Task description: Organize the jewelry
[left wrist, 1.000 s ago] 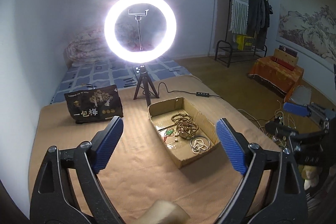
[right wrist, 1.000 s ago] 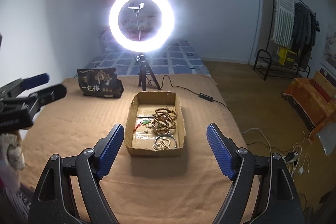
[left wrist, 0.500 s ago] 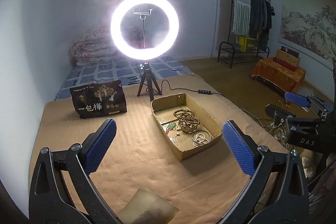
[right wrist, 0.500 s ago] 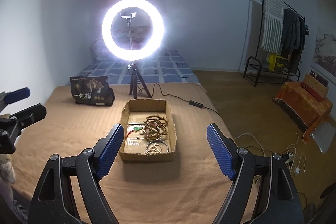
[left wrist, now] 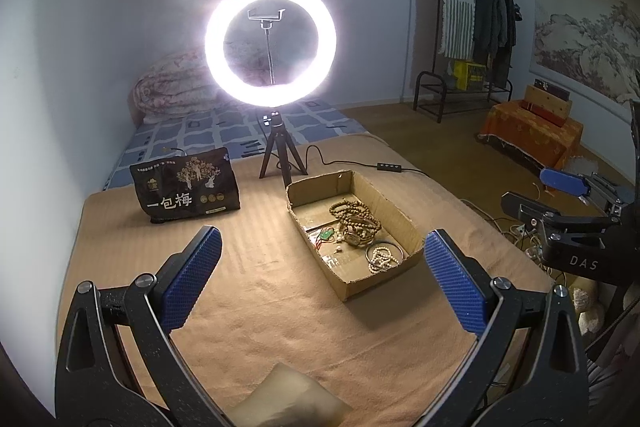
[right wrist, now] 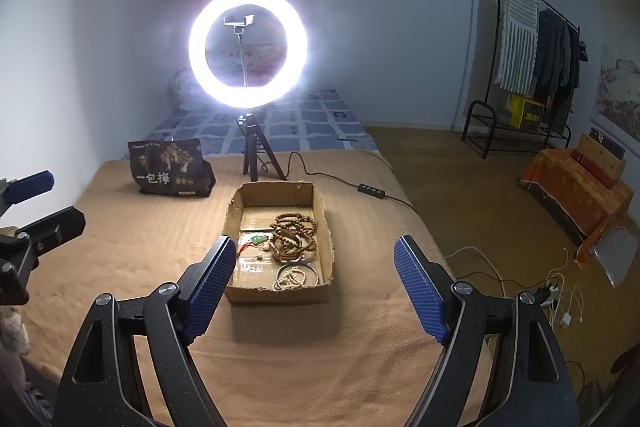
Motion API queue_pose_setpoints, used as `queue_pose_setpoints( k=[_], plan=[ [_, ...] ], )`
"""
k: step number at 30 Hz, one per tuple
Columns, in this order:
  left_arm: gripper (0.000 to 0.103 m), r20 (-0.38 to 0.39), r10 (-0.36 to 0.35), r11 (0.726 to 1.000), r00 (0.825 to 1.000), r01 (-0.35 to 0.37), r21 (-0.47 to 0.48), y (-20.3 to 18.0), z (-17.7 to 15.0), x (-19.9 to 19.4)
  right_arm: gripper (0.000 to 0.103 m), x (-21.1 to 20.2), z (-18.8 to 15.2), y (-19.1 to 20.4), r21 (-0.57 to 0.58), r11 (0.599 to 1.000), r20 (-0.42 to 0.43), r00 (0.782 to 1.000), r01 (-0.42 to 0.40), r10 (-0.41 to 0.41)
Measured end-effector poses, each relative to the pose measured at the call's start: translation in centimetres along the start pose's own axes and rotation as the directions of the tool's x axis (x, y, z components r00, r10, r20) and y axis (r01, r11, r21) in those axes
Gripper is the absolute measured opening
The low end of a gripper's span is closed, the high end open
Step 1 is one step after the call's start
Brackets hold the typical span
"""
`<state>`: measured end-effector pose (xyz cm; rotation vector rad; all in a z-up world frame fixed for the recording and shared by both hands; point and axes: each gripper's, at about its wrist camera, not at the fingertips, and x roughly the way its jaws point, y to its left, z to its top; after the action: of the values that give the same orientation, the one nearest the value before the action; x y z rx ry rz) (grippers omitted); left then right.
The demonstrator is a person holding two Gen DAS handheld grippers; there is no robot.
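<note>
Hovering both grippers, left and right, jaws wide and empty, I face the box on the blanket. Its beads look light, loose, slippery; I'd pinch a strand's edge.

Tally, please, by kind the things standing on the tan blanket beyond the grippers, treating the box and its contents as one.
Cardboard box: 1
Black bag: 1
Ring light on tripod: 1
Total: 3
</note>
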<state>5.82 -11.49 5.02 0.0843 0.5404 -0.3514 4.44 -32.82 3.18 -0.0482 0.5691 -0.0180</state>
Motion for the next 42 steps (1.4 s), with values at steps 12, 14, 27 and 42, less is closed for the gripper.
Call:
queue_pose_setpoints(
  k=[12, 14, 27, 42],
  plan=[
    [0.103, 0.001, -0.003, 1.0, 1.0, 0.003, 0.001, 0.07, -0.03, -0.06, 0.081, -0.13, -0.16, -0.02, -0.002, 1.0, 0.002, 1.0, 0.004, -0.004],
    [0.103, 0.003, -0.004, 1.0, 1.0, 0.004, 0.003, -0.09, 0.0, -0.19, 0.081, -0.09, -0.16, -0.1, -0.001, 1.0, 0.002, 1.0, 0.005, -0.005],
    [0.103, 0.005, -0.002, 1.0, 1.0, 0.002, 0.003, -0.25, 0.03, -0.19, 0.081, 0.0, -0.25, -0.22, -0.007, 1.0, -0.001, 1.0, 0.007, -0.007],
    [0.103, 0.008, -0.001, 1.0, 1.0, 0.001, 0.003, -0.35, -0.05, -0.2, 0.081, 0.27, -0.21, -0.27, -0.017, 1.0, -0.01, 1.0, 0.008, -0.008]
  ],
)
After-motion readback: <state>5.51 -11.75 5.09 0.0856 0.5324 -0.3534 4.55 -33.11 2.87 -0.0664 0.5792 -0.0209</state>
